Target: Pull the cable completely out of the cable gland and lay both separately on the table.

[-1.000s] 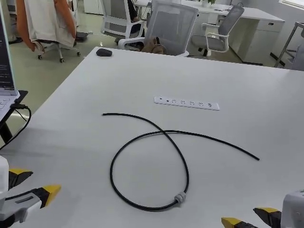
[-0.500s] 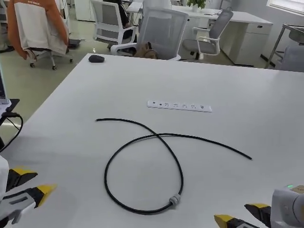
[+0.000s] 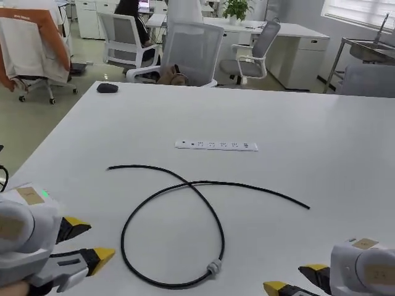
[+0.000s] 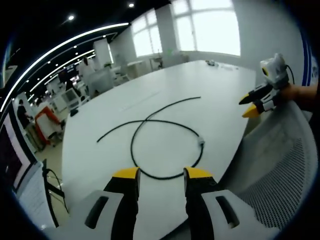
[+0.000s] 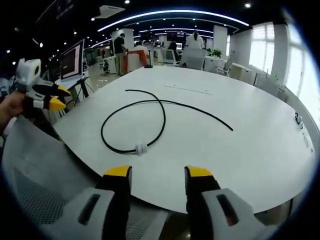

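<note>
Cable (image 3: 191, 184) sits in one loose loop in the middle of the white surface (image 3: 321, 142), crossing over itself once, both ends lying free. Gland (image 3: 214, 267) (small, grey, looks like plastic) is threaded on at the near side of the loop. Left hand-held gripper (image 3: 91, 239) hangs at the near left edge, jaws apart, nothing in them. Right hand-held gripper (image 3: 290, 279) is at the near right, same deal, gaping and empty. Both are well clear of the cable, so nothing's started yet imo.

Handling guess: the cable is thin, light and floppy-ish but holds its curve, so it'll probably drag and swing around instead of sliding straight. The jacket looks smooth, so pinch it firmly. I'd grab the gland body with one hand-held gripper and the cable just beside it with the other, then pull in short bites, regripping as it feeds through. The gland is tiny and round, so it could pop out of the jaws if squeezed off-centre.
</note>
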### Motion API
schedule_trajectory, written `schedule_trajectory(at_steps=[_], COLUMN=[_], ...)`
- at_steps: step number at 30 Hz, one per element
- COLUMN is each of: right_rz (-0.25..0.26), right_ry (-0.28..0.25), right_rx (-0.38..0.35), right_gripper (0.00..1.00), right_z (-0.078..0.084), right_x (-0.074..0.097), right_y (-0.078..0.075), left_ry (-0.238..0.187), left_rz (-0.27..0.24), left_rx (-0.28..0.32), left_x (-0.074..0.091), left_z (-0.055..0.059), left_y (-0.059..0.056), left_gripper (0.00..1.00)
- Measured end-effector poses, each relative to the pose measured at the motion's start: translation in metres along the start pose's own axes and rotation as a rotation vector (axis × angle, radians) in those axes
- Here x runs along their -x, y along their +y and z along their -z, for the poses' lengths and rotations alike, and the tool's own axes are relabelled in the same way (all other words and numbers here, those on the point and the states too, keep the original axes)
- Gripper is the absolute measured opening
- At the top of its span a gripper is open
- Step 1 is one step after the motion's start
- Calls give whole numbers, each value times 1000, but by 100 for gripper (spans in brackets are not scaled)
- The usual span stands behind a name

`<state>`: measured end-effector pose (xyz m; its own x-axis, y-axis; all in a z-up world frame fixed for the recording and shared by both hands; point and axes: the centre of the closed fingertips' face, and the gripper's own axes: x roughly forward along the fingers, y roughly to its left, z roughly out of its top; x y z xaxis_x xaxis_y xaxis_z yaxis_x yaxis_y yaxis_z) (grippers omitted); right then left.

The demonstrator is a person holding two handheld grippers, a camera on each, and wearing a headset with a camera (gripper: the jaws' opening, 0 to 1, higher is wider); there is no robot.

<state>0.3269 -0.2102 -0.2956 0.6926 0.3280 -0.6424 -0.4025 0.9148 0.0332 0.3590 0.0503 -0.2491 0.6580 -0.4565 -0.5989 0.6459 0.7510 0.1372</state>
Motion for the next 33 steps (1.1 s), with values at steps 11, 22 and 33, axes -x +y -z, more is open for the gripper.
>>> schedule_trajectory(at_steps=[11,22,33], right_rz=[-9,-5,11], right_ry=[13,14,10], right_rx=[12,8,1], right_gripper=[44,44,43], right_z=[2,2,3], right_x=[-1,-1,0], right_y=[2,0,-3], left_ry=[25,55,140], left_rz=[116,177,279], left_rx=[-63,-96,-122], left_x=[-37,-74,-119], left_z=[-14,-22,-16], left_y=[-32,-44,-70], left_gripper=[37,37,36])
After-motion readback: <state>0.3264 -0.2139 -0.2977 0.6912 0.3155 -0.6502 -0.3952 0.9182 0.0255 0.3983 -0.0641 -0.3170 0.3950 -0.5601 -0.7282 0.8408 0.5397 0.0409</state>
